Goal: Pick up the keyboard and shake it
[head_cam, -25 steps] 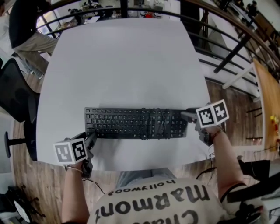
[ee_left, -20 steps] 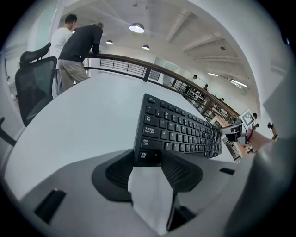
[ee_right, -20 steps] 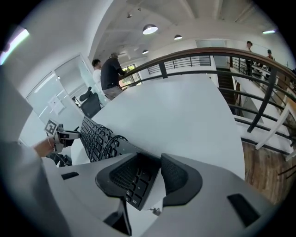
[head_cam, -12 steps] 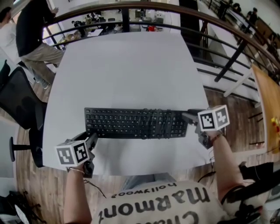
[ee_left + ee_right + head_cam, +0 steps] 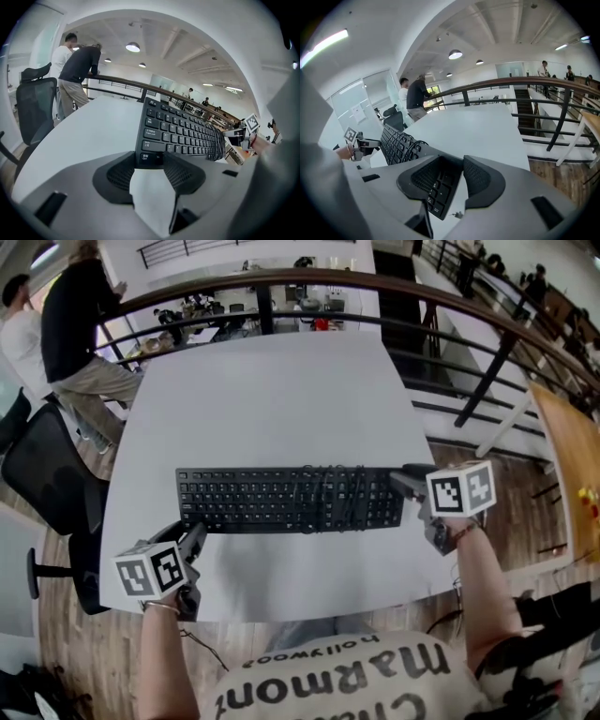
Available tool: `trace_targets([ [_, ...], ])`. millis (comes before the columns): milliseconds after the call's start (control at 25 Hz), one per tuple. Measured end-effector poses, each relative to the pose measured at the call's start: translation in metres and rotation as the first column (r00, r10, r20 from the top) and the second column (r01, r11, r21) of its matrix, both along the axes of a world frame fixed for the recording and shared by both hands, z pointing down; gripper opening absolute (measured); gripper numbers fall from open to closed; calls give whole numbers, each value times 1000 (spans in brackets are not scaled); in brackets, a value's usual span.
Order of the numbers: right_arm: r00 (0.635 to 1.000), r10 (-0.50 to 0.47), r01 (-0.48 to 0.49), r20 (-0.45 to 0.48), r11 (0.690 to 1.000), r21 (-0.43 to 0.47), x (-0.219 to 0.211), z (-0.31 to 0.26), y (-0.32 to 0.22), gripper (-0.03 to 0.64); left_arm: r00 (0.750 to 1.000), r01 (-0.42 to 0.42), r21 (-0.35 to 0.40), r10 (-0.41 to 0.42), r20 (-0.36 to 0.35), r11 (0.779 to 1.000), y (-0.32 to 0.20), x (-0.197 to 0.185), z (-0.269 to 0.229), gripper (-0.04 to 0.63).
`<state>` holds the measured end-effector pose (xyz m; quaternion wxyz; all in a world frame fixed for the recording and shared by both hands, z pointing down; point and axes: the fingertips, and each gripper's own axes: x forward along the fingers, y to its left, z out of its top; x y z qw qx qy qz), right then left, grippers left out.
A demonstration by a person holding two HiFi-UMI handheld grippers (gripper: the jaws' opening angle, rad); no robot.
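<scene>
The left gripper pinches the near left corner of the black keyboard. The right gripper clamps its right end, so the keyboard stretches between both.

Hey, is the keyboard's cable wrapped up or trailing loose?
Wrapped up. The cable is wound in several turns around the keyboard near its right end.
</scene>
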<state>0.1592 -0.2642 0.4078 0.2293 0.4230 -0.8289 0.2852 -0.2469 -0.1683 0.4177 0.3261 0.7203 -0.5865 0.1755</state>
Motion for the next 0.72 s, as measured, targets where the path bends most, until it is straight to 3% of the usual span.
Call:
trace_targets([
  [240,1000,8,-11,21,990,144,3,7,-2,166,1000,18,206,-18,-1,978,-10,0,9,186],
  [440,998,-3,-15,60,949,314,-3,-17,1,166,1000,17,362,-19,2,932,-11,-7,-13,186],
  [560,997,-16,-21,81,900,435,0,-21,1,166,1000,20,476,-26,4,879,-10,-5,-14,186],
  [720,993,-56,-18,106,807,590,-2,-23,6,166,999,40,637,-41,-12,770,-6,-5,-15,186],
])
